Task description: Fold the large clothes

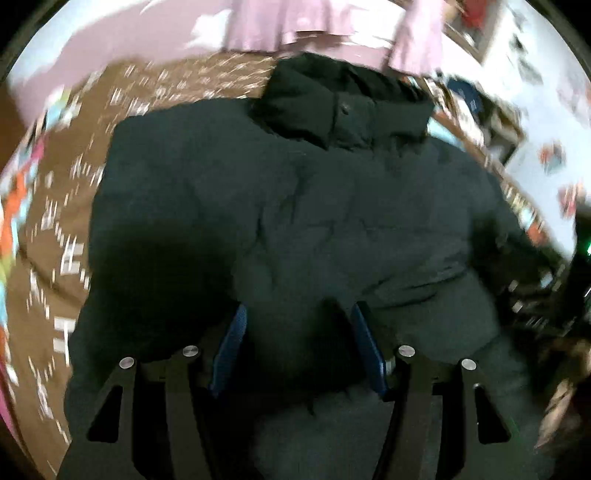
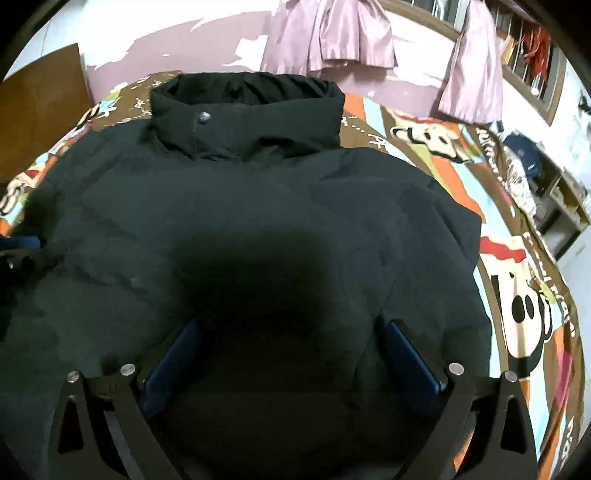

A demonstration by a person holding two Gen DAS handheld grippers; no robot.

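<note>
A large dark padded jacket [image 1: 295, 203] lies spread front up on a bed, its snap-buttoned collar [image 2: 243, 110] at the far end. My left gripper [image 1: 299, 310] hovers low over the jacket's near part with its blue pads [image 1: 232, 339] about half apart. Dark fabric fills the gap between them, and blur hides whether the pads press on it. My right gripper [image 2: 291, 325] stands wide open above the jacket [image 2: 258, 203], both pads clear of the cloth, over a dark shadow. The left gripper [image 2: 18, 247] also shows at the right wrist view's left edge, on the jacket's left side.
A brown cartoon-print bedspread [image 2: 517, 258] covers the bed around the jacket. Pink curtains [image 2: 332, 33] hang on the far wall. A shelf with clutter [image 2: 554, 184] stands to the right of the bed, and a wooden panel [image 2: 40, 103] at the far left.
</note>
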